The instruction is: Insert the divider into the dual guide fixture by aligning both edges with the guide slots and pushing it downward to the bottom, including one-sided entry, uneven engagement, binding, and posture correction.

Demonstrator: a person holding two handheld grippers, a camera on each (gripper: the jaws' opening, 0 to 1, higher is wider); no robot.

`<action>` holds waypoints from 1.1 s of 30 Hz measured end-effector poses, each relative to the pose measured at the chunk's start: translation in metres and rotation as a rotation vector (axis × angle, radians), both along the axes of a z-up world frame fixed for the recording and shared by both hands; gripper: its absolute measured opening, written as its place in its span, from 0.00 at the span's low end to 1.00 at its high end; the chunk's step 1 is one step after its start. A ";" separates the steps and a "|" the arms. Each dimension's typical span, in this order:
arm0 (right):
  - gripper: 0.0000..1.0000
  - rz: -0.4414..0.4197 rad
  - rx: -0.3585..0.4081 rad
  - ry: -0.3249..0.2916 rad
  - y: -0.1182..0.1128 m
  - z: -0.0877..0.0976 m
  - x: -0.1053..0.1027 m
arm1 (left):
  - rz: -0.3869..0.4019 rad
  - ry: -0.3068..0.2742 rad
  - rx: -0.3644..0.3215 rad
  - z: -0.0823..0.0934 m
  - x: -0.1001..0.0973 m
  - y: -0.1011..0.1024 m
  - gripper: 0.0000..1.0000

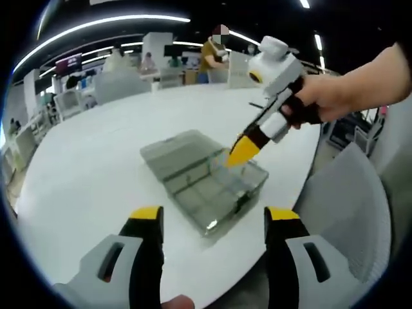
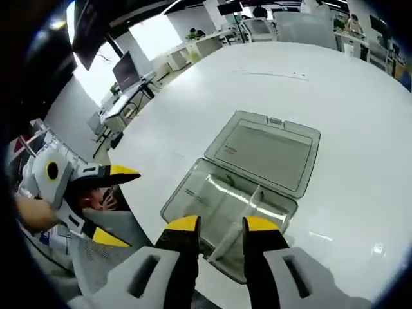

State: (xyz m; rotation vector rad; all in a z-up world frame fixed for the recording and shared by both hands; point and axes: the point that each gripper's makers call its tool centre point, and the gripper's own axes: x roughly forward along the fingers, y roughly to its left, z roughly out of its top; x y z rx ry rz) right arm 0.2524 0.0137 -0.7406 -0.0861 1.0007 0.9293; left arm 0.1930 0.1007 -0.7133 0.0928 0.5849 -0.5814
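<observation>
White, round tabletop (image 1: 90,167) under strip lights carries a clear plastic hinged box (image 1: 203,183) with its lid folded flat. In the right gripper view, a thin translucent divider (image 2: 239,219) stands inside the tray, its long axis running from 7 toward 1 o'clock, directly ahead of the right gripper (image 2: 221,224), whose yellow-tipped jaws are narrowly parted around the divider's near end; I cannot tell if they grip it. The left gripper (image 1: 214,214) hovers wide open and empty, with the box at 12 o'clock. The right gripper looks nearer, so any seating push likely falls to it.
</observation>
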 end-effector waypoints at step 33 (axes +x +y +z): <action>0.47 0.112 0.182 -0.272 -0.030 0.038 -0.019 | 0.233 0.335 0.065 -0.050 0.022 0.086 0.53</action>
